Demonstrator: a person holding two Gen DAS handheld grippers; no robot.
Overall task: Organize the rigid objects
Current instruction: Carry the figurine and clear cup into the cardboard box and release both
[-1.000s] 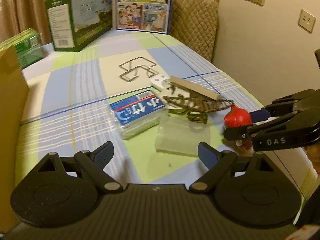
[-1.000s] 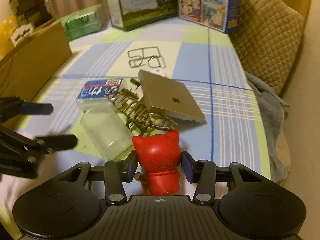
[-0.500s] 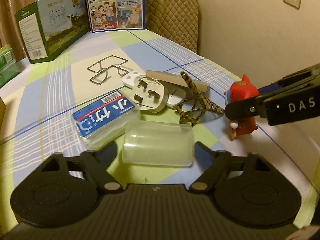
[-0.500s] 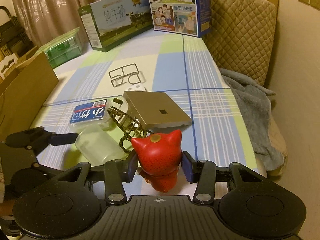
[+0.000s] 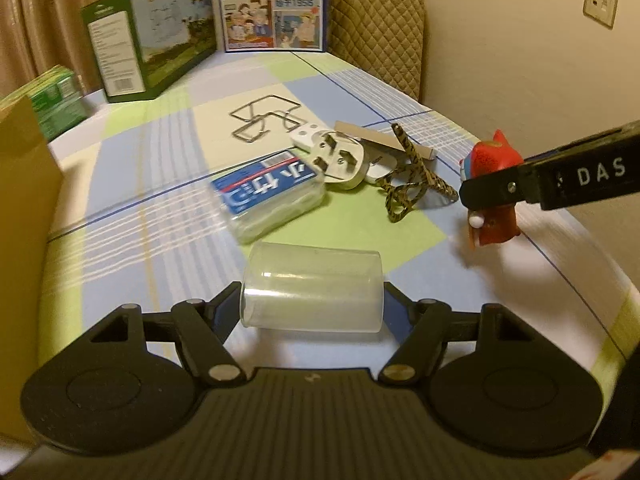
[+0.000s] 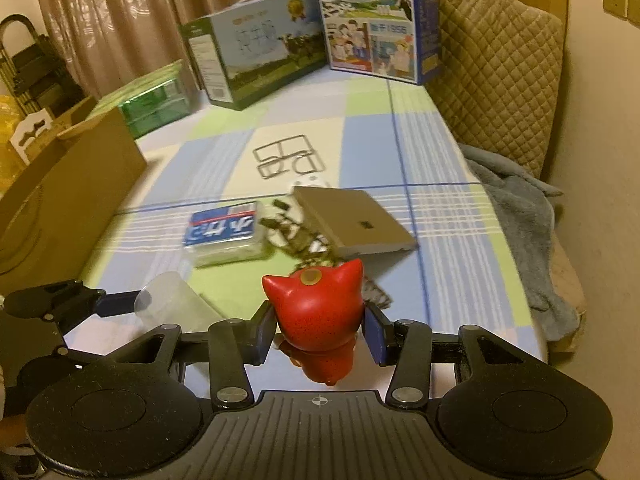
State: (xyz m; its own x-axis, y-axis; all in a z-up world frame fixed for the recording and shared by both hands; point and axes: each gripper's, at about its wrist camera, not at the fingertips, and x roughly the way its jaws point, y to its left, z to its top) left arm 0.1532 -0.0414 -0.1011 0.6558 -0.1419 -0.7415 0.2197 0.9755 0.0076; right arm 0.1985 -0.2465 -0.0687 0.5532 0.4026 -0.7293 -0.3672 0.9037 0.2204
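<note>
1. The red figurine (image 6: pixel 316 312), glossy with pointed ears, is clamped between the right gripper (image 6: pixel 319 334) fingers above the checked tablecloth (image 6: pixel 448 240).
2. The clear plastic cup (image 5: pixel 312 288) lies sideways; the left gripper (image 5: pixel 312 306) fingers are closing around it, touching its ends.
3. Beyond lie a blue-labelled box (image 5: pixel 268 192) and a white plug (image 5: pixel 340 158).

Red figurine (image 6: pixel 318 312), frosted clear cup (image 5: pixel 312 290), blue-green plaid tablecloth (image 5: pixel 160 168).

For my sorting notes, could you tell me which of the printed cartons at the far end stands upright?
The blue carton with cartoon people stands upright; the green-and-white carton beside it lies on its long side.
</note>
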